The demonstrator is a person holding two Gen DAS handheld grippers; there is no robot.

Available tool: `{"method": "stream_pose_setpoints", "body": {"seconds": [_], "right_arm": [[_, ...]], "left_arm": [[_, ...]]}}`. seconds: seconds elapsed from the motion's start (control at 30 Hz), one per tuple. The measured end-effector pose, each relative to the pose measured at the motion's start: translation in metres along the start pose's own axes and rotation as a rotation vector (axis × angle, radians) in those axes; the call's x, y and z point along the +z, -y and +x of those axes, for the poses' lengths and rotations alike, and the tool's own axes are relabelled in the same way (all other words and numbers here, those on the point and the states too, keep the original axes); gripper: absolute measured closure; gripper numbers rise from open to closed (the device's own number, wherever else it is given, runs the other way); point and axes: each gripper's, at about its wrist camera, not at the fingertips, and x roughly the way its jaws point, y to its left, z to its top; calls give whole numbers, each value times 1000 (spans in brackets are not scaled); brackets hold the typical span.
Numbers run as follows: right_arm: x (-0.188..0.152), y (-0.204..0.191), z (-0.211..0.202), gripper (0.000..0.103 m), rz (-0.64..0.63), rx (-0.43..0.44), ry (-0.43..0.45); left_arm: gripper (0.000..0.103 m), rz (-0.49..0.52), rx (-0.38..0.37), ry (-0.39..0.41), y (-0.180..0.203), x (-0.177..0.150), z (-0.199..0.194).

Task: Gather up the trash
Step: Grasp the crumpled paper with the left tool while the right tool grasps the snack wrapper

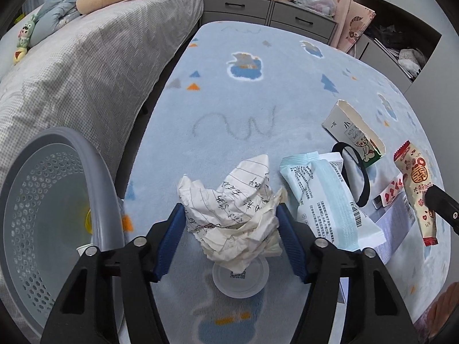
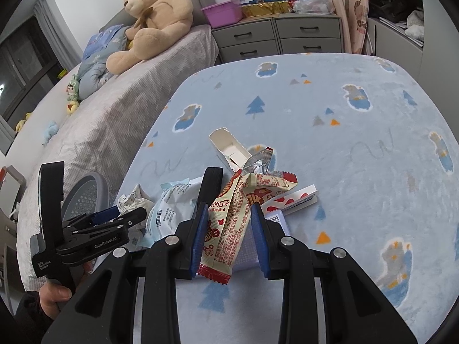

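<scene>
A crumpled sheet of lined paper (image 1: 235,209) stands on the pale blue blanket (image 1: 258,100). My left gripper (image 1: 229,209) is closed around it, both blue pads against its sides. Under the paper lies a round white lid (image 1: 243,286). My right gripper (image 2: 229,207) is shut on a cream and red snack wrapper (image 2: 226,229), also seen in the left wrist view as the wrapper (image 1: 416,189) beside one right finger (image 1: 441,205). A grey perforated bin (image 1: 100,172) stands close to the left of my left gripper.
More litter lies to the right of the paper: a blue-white packet (image 1: 321,200), a torn carton (image 1: 352,132), a black hair band (image 1: 364,177) and a small red-white box (image 1: 393,189). A bed (image 1: 86,71) runs along the left. Grey drawers (image 1: 272,11) stand behind.
</scene>
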Motion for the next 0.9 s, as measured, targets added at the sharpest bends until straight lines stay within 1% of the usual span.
{"method": "stream_pose_setpoints", "body": {"seconds": [0.07,0.27,0.57,0.77,0.9], "right_arm": [[-1,-1,0,73,-3,0,0],[-2,-2,-2,73,-10,2,5],[-4,-13,-10,73,-37,1,23],[-11,-29,-14,72,-48,2,24],[-24,-41,-14,72,-25,8,13]], "left_arm": [[45,7,0,10,1,-1,-3],[45,13,43,58,0,-2,-17],[45,10,91,167,-8,-6,-64],[45,-2,92,195,-25,-21,-90],[45,-13,91,208,-39,-30,-105]]}}
